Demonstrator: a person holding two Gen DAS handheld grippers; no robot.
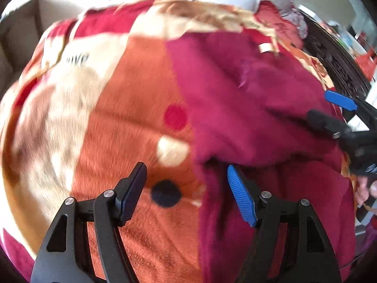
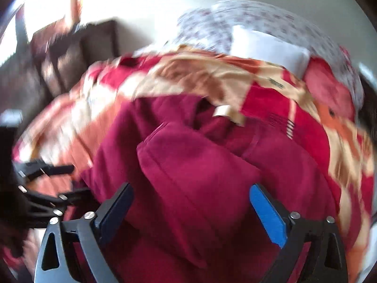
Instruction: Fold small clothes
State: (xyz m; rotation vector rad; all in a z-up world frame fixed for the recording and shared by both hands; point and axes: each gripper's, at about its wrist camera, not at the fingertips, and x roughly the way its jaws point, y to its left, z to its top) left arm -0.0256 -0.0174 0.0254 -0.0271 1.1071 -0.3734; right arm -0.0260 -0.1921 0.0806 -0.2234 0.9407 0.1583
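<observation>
Surface: a plush blanket (image 1: 132, 108) with orange, cream and red patches and round dots covers the whole work area.
Background: a brown sofa (image 2: 70, 54) stands at the far left; a white speckled cloth (image 2: 247, 16) and a white folded piece (image 2: 266, 47) lie at the far edge of the blanket.
Garment: a dark red fleece garment (image 1: 247, 118) lies crumpled on the blanket, right of the dots; 1 part is folded over on top (image 2: 188, 165), and a pale tag (image 2: 222, 110) shows near its far edge.
Left gripper (image 1: 187, 188): jaws wide, nothing between the pads; it hangs over the left edge of the garment, above the blanket.
Right gripper (image 2: 190, 210): jaws wide, above the folded part, not pressing it.
Sharpness: both views are blurred.
</observation>
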